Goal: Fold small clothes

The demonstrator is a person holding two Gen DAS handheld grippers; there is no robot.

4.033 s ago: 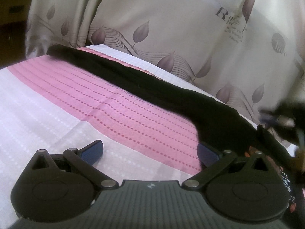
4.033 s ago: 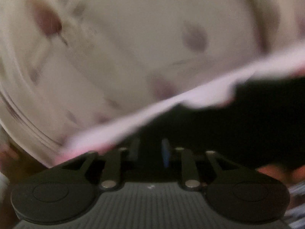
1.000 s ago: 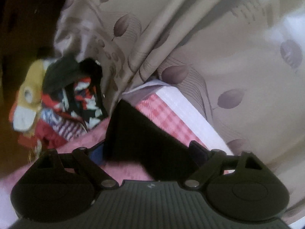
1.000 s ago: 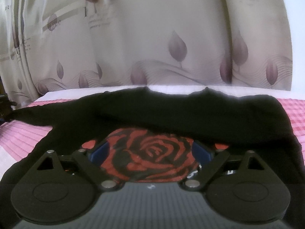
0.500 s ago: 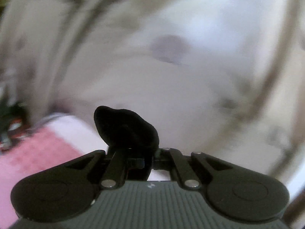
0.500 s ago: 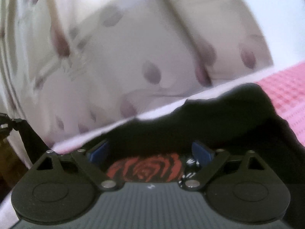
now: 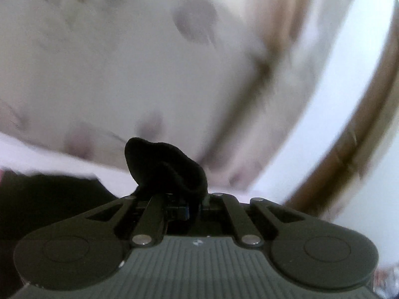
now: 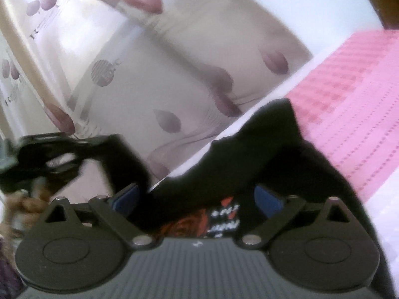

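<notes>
Left tongs (image 7: 174, 199) clamped on black garment (image 7: 164, 167) sleeve for folding; right tongs (image 8: 197, 196) wide open, empty, over bed (image 8: 349, 104)

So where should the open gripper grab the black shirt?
Probably the raised, peaked edge of the black shirt, coming in from the front along the bedspread. That edge stands up off the bed, so the right gripper, jaws wide, could slip around it. The left gripper already pinches another bunched bit of the black cloth.
</notes>
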